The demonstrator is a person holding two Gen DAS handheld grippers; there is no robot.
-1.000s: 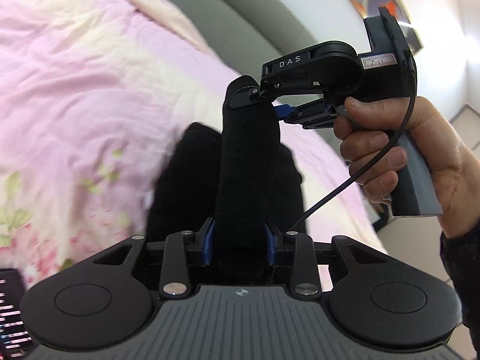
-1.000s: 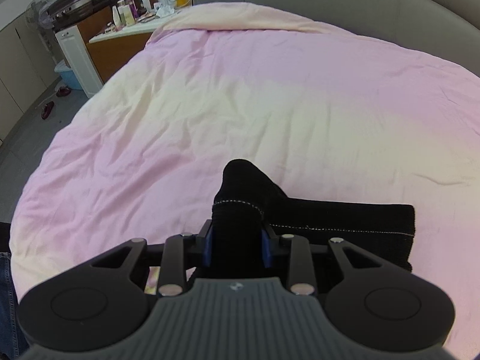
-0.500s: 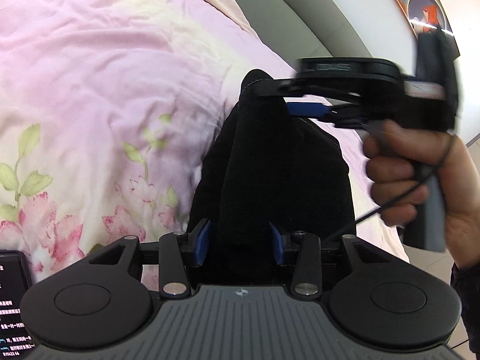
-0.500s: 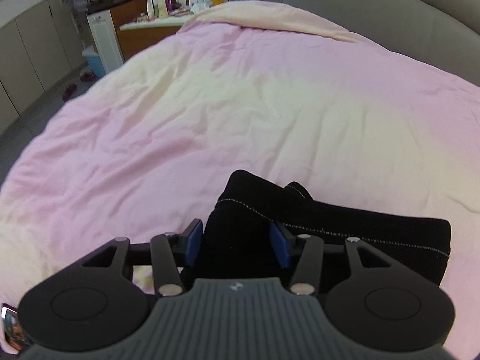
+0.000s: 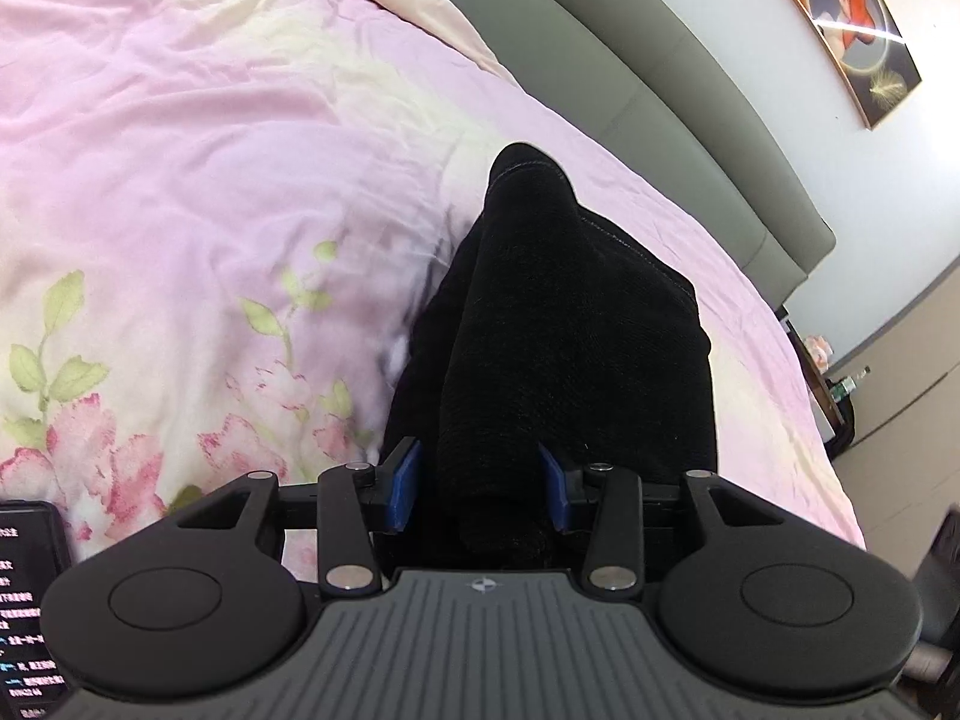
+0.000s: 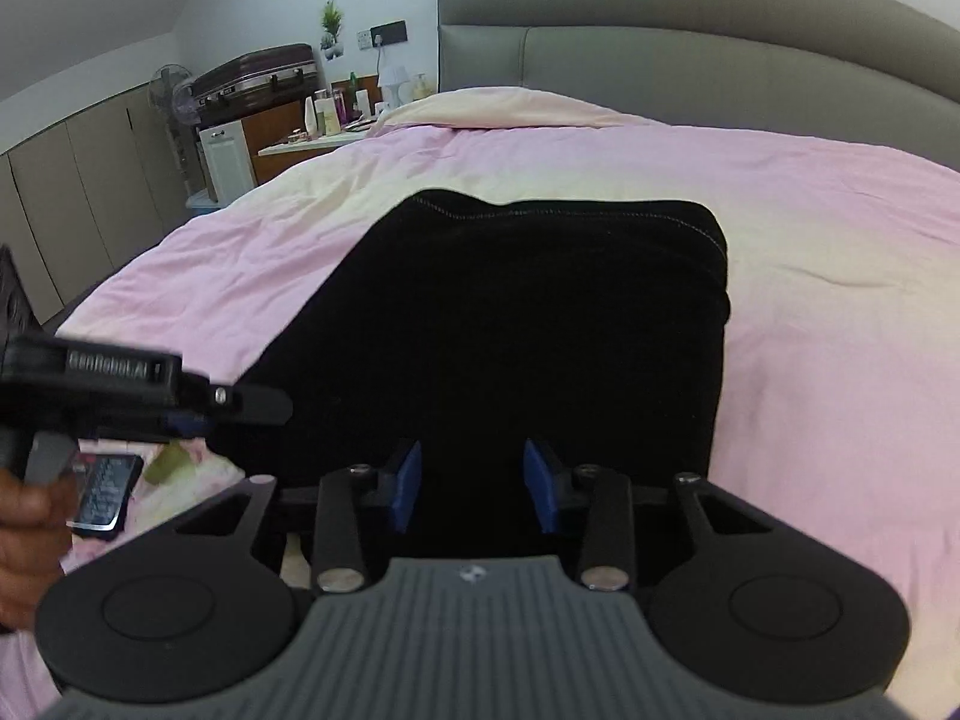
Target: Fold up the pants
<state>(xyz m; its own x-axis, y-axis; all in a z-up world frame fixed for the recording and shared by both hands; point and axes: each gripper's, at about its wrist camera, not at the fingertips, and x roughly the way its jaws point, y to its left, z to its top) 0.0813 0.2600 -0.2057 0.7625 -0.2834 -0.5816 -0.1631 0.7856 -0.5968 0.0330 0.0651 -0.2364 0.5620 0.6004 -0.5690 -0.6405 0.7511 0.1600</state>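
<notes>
The left tool (image 5: 480, 483) gripped a raised ridge of the pants (image 5: 570, 312) on the bed (image 5: 180, 120); the right tool (image 6: 471, 489), closing over them, risked snagging one layer and skewing the fold

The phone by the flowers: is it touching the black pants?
Apart. In the right wrist view the phone lies on the duvet, with pink fabric showing between it and the pants.

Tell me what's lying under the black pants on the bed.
The black pants lie folded on the pink quilt, which shows all around them. In the left wrist view a pink flower print sits beside them. Whatever is directly beneath the fabric is covered.
</notes>
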